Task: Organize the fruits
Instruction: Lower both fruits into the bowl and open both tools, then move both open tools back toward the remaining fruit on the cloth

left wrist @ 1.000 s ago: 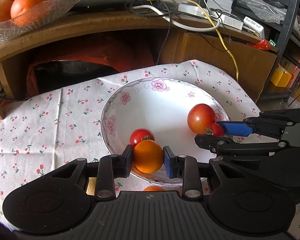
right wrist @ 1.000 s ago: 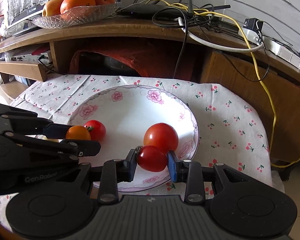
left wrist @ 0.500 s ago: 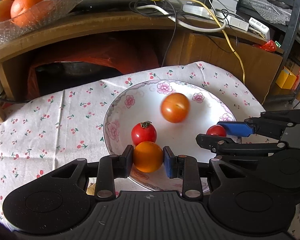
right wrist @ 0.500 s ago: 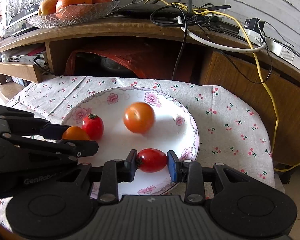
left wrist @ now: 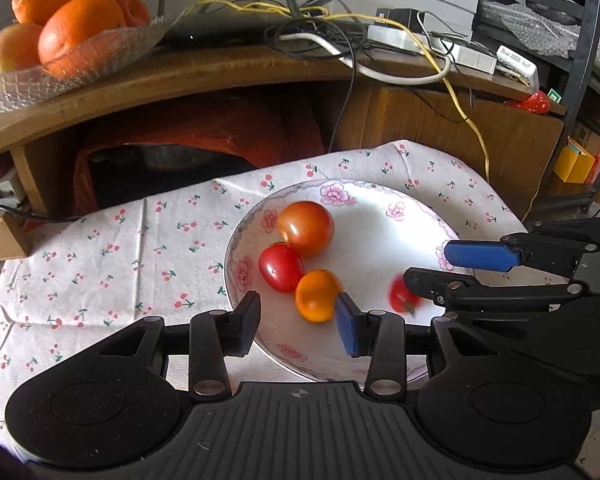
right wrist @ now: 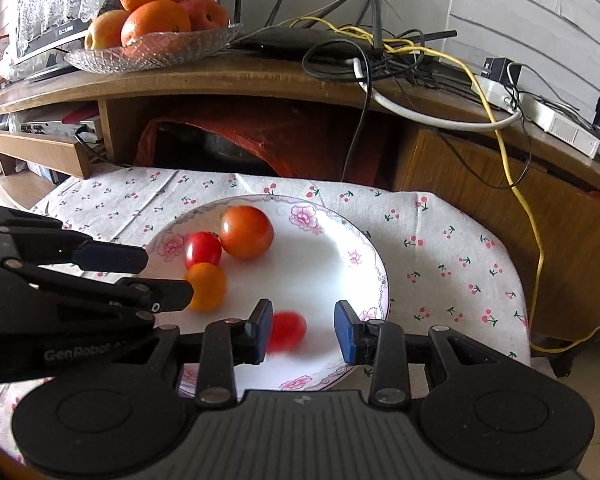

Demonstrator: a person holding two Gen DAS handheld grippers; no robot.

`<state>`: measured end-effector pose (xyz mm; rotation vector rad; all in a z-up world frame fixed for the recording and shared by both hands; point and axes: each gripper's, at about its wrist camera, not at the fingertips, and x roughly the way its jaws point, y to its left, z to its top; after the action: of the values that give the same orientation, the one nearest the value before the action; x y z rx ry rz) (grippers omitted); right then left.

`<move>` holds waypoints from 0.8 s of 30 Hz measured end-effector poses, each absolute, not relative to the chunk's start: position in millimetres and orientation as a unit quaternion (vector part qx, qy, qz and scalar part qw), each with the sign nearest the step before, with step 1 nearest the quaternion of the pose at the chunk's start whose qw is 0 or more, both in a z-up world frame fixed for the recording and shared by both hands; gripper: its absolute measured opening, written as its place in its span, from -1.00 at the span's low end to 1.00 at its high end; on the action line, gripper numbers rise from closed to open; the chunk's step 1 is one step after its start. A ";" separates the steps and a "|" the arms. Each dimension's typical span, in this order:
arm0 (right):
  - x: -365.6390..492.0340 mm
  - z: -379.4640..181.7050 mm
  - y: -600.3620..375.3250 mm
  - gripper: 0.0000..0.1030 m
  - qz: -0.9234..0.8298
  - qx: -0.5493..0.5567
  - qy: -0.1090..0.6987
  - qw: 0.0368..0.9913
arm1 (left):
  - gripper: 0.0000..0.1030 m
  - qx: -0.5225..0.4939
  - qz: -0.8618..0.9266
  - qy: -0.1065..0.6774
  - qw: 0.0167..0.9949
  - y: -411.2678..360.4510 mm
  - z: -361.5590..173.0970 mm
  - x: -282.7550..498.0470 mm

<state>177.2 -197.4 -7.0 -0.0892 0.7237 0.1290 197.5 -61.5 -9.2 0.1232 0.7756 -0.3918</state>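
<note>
Evidently both fruits have just been let go. In the left wrist view, the left gripper point(left wrist: 297, 322) at lower centre now stands with its jaws spread wide, where half a second ago they pinched the orange fruit point(left wrist: 318, 295); that fruit now lies free on the flowered plate point(left wrist: 384, 220), just ahead of the right-hand pad. It is small, round and smooth, touching the red cherry tomato point(left wrist: 281, 267), which in turn leans on the large tomato point(left wrist: 306, 228) that rolled across to the plate's upper left. The right gripper point(left wrist: 440, 264) enters from the right edge, parted. In the right wrist view, the right gripper point(right wrist: 303, 330) at lower centre is likewise spread, and the small red tomato point(right wrist: 287, 330) it held is a motion-blurred smear between the pads, near the left one, seemingly dropping or rolling on the plate's near rim. All four fruits now sit on the plate, so the gathering looks close to finished, unless something remains out of view.
</note>
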 end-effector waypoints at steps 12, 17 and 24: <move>152.5 17.9 -194.9 -0.23 0.062 -0.034 0.337 0.939 | 0.06 0.056 -0.184 0.366 0.911 -37.3 16.2 174.8; 142.0 19.6 -191.4 -0.23 0.072 -0.033 0.340 0.937 | 0.07 0.056 -0.174 0.372 0.910 -21.5 17.8 166.8; 141.5 11.4 -194.6 -0.23 0.073 -0.019 0.354 0.932 | 0.11 0.061 -0.170 0.379 0.908 0.4 18.7 153.6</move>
<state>141.5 -194.6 11.4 -0.0399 0.7243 0.1484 153.6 0.4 18.7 0.1262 0.7814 -0.3509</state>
